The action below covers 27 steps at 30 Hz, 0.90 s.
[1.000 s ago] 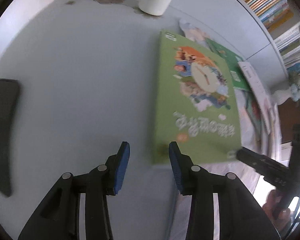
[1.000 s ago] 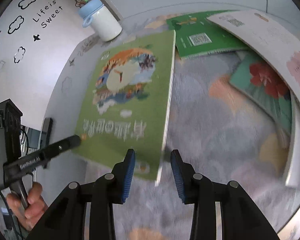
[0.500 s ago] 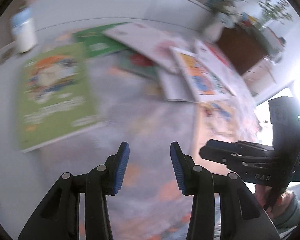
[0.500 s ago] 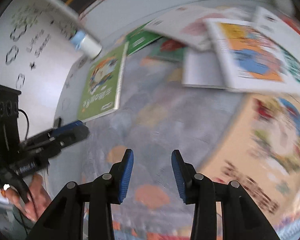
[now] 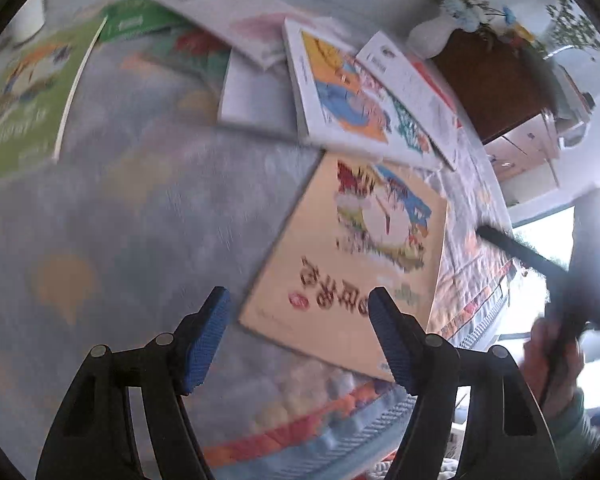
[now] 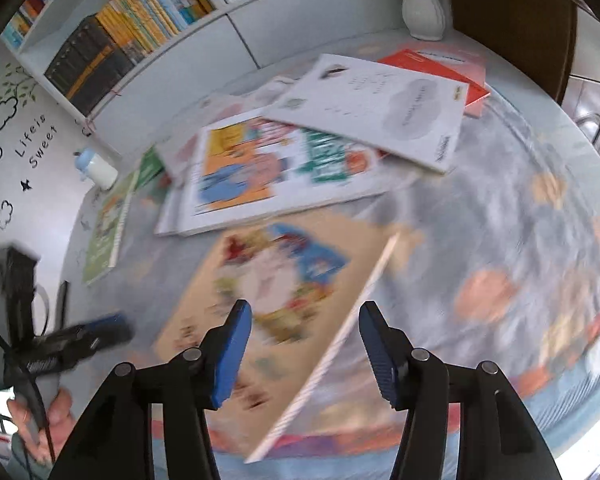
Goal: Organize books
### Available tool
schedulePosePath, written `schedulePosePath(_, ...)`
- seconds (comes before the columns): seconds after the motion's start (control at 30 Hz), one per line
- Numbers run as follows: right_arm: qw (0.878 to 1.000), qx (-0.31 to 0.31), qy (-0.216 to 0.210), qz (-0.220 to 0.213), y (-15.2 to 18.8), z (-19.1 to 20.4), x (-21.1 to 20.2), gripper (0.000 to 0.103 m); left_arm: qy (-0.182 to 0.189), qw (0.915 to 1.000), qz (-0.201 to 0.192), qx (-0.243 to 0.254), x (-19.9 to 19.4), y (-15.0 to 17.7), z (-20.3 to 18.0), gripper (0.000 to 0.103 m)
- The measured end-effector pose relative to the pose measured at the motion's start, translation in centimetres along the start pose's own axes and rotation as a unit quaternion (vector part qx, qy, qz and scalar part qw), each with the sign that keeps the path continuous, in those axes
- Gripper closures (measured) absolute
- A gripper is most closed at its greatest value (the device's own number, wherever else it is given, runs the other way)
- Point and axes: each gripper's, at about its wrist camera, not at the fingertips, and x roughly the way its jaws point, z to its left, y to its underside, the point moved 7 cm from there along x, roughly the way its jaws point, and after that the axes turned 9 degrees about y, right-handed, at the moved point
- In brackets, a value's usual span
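Now both tools hang open and empty, jaws just widened: the left tool (image 5: 300, 332) and right tool (image 6: 304, 344) flank the tan picture book (image 5: 352, 264), lower centre on the grey patterned table (image 5: 148, 208). Best pinch opposite edges squarely, then lift evenly.

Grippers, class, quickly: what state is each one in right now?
Left gripper: open, jaws just widened, holding nothing, above the tan book.
Right gripper: open, jaws just widened, holding nothing, above that book.
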Motion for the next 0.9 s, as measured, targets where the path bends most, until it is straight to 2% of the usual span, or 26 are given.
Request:
schedulePosePath(0.1,1.000,-0.017,-0.012,0.017,-2.4,-2.4,2.9,0.059,-0.007,0.9998,0.003,-0.020,0.7,2.3,-0.6,0.034)
schedulePosePath(0.2,0.999,-0.024,-0.029,0.039,-4.0,-3.2,5.8,0.063,0.005,0.9989,0.009,-0.047,1.5,4.3,-0.9,0.034)
schedulePosePath(0.33,0.997,-0.045,-0.028,0.049,-5.2,-2.8,8.3,0.063,0.026,0.9961,0.020,-0.081,3.2,5.5,-0.8,0.034)
schedulePosePath(0.4,0.996,-0.063,-0.039,0.051,-5.4,-1.9,8.5,0.063,0.032,0.9957,0.013,-0.086,3.1,5.3,-0.7,0.034)
schedulePosePath(0.47,0.993,-0.078,-0.059,0.072,-4.6,-0.7,8.6,0.063,0.042,0.9951,0.012,-0.088,3.1,5.0,-0.6,0.034)
schedulePosePath(0.53,0.990,-0.107,-0.054,0.077,-3.0,0.6,8.2,0.063,0.041,0.9951,0.012,-0.089,3.0,4.6,-0.2,0.034)
schedulePosePath(0.6,0.989,-0.121,-0.040,0.074,-1.5,1.1,7.7,0.061,0.024,0.9963,0.008,-0.082,2.6,4.0,0.6,0.034)
schedulePosePath(0.67,0.990,-0.113,-0.040,0.080,0.2,1.3,7.0,0.061,0.015,0.9967,0.003,-0.079,2.1,3.6,1.4,0.034)
schedulePosePath(0.8,0.989,-0.087,-0.062,0.100,4.0,1.7,5.4,0.061,0.023,0.9966,0.002,-0.079,0.7,3.5,3.0,0.034)
schedulePosePath(0.9,0.988,-0.083,-0.067,0.114,6.6,2.5,4.3,0.061,0.002,0.9978,0.007,-0.066,0.4,3.5,4.0,0.034)
